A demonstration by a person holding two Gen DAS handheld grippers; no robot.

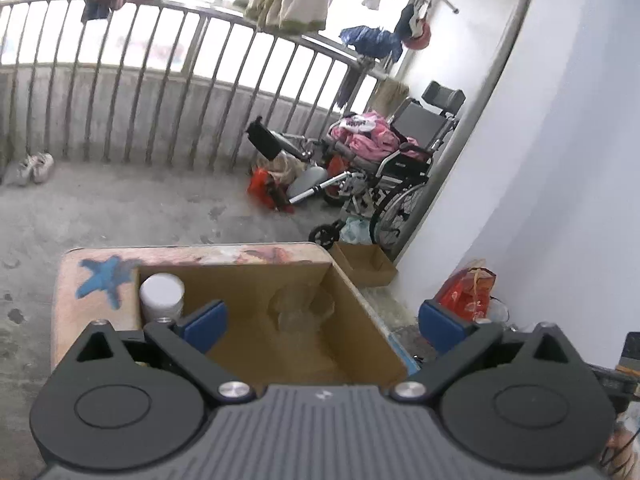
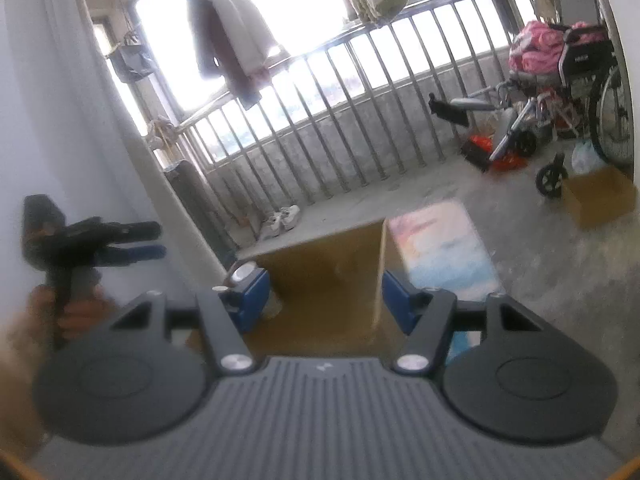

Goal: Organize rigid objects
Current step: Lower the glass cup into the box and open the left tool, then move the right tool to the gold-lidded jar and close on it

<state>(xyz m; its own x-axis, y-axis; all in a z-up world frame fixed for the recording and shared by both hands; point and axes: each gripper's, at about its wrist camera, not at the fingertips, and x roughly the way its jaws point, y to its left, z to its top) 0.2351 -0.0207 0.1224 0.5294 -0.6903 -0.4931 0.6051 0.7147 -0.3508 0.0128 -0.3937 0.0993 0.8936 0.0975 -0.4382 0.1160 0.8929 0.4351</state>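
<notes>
Concrete balcony floor [image 1: 120, 208] closed in by a metal railing [image 1: 160, 92], laundry hanging above. Against the white wall, a wheelchair [image 1: 396, 160] piled with pink cloth. Nearer, a low table [image 1: 76, 320] with a painted top and a blue star shape, bearing an open cardboard box [image 1: 360, 320]. A second, smaller cardboard box [image 1: 368, 260] on the floor beside the wheelchair's small wheel. Inside the box on the table, a white-lidded jar [image 1: 162, 294] upright in the far left corner, and a clear glass item [image 1: 302, 304] toward the far right corner, too faint to identify. Pair of pale shoes [image 1: 34, 168] by the railing. Left gripper [image 1: 324, 322] hanging above the box, blue pads spread as wide as they go, nothing between them. Right gripper [image 2: 324, 300] likewise over the box, jaws partly apart and empty. At the left edge of the right wrist view, a hand [image 2: 72, 312] around the other gripper's handle.
</notes>
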